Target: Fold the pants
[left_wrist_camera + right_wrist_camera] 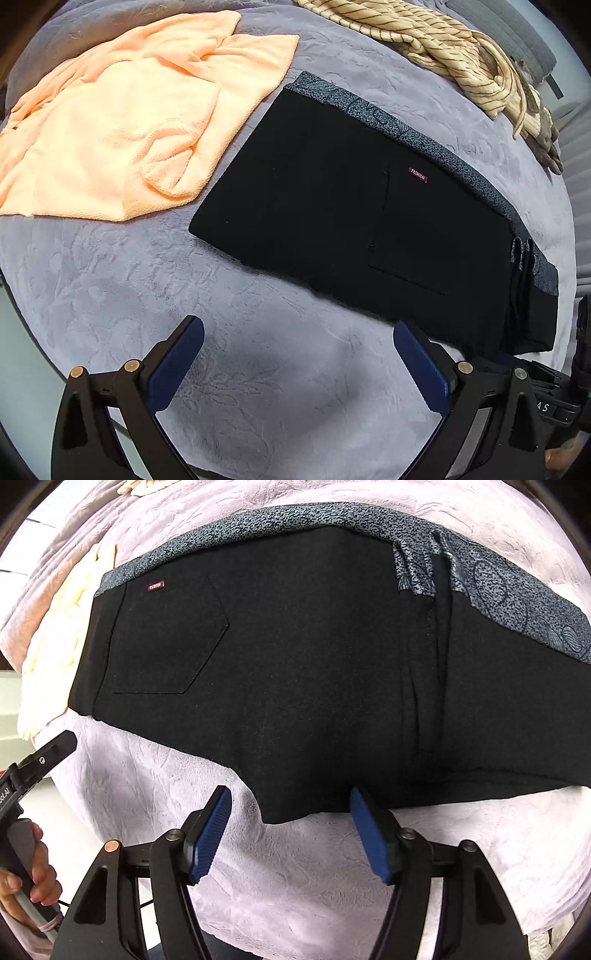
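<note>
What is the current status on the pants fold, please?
Left gripper open, over bare blanket. Right gripper open at near edge of pants, not gripping. Pants folded, flat. Orange towel alongside, apart.

We list: a grey plush blanket (258, 369) with an embossed pattern, covering the surface under everything; a peach towel (122, 125), loosely rumpled, lying on it at our left; a cream garment with dark stripes (436, 48), bunched at the far edge.
</note>
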### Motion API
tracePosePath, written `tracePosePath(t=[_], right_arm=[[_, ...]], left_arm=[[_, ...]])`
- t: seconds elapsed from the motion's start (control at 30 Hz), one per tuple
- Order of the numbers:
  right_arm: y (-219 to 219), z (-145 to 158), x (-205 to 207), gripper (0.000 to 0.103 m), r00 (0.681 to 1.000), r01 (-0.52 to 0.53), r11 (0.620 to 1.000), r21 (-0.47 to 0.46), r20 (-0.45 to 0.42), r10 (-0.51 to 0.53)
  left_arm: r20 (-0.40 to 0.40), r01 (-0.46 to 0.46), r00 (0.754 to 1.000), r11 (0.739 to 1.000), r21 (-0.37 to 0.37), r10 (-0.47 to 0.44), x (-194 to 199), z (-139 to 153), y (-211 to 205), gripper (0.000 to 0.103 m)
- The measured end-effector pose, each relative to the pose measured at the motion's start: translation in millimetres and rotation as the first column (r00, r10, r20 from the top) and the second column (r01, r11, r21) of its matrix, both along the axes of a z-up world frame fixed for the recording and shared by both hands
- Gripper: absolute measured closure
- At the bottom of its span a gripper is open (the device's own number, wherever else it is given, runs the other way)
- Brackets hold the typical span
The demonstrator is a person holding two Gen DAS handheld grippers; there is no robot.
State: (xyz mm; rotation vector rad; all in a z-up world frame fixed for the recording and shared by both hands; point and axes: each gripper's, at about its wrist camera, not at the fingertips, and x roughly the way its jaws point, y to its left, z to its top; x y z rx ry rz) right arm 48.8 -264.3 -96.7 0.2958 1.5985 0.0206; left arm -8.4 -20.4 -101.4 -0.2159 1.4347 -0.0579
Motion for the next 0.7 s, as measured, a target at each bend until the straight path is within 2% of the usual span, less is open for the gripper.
tracePosePath(t=[0.27, 0.7], right_arm=[[19, -12, 1, 0.029, 1.000, -0.015, 1.000, -0.017, -0.007, 0.015], [23, -14, -7, 0.027, 1.000, -0.023, 1.000, -0.020, -0.010, 0.023]], left_arm=[[-0.007, -0.004, 1.000, 1.000, -0.011, 0.004, 3, -3, 3, 0.000], [-0.009, -0.019, 1.000, 0.999, -0.033, 0.019, 5, -8, 6, 0.000]])
